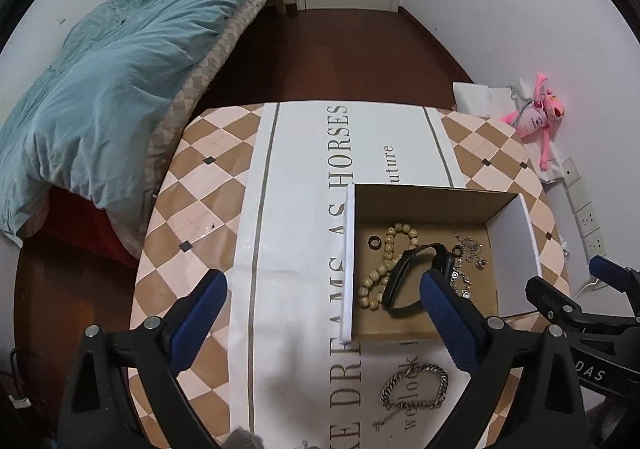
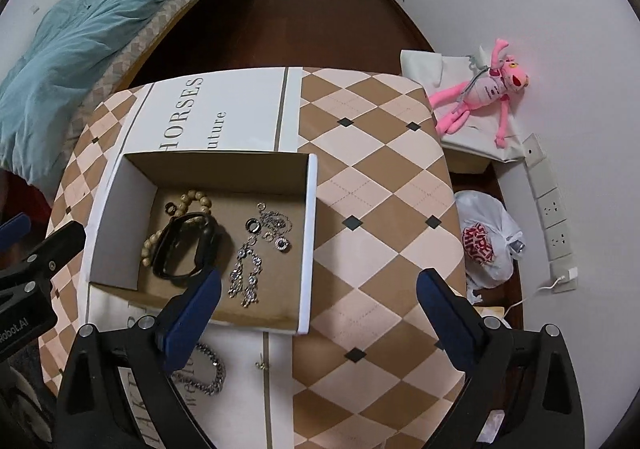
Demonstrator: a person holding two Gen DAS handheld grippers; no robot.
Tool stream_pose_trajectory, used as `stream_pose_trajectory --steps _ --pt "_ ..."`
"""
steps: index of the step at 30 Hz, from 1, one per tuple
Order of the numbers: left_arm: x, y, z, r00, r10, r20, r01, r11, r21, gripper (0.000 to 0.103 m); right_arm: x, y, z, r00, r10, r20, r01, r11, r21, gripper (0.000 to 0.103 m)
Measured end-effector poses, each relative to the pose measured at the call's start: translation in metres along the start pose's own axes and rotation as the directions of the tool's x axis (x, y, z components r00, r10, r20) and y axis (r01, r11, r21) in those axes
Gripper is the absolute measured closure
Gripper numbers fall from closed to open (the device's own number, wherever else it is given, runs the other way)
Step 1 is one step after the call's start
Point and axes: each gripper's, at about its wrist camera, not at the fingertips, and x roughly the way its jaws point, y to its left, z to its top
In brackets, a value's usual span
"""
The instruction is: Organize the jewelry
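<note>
Only the right wrist view showed a small earring (image 2: 262,365) beside the chain bracelet (image 2: 212,371) near the table's (image 2: 380,209) front edge. Both claws, left (image 1: 324,309) and right (image 2: 318,305), gaped, gripping nothing. Inside the box (image 2: 308,241), the black band (image 2: 186,245) ran lengthwise toward the far edge.

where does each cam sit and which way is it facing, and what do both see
Left wrist: sits on the left gripper, aimed steeply down past its open blue fingers at the box and the chain bracelet lying outside it; the right gripper shows at the right edge.
Right wrist: sits on the right gripper, looking down over the box and checkered table; the left gripper shows at the left edge.
Shared: box, chain bracelet, black band.
</note>
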Motion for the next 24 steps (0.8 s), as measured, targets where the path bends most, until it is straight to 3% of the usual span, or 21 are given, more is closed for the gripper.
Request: stream_pose_trajectory --steps 15,24 --pt "-0.077 -0.007 -0.019 0.989 -0.031 0.142 0.03 0.999 0.011 0.004 -0.08 -0.008 -0.031 0.989 -0.016 0.148 0.012 0.999 0.033 0.003" --pt "-0.105 -0.01 -0.028 0.984 -0.049 0.169 0.048 0.999 0.01 0.004 -0.127 -0.014 -0.044 0.974 0.002 0.229 -0.015 0.998 0.054 0.003"
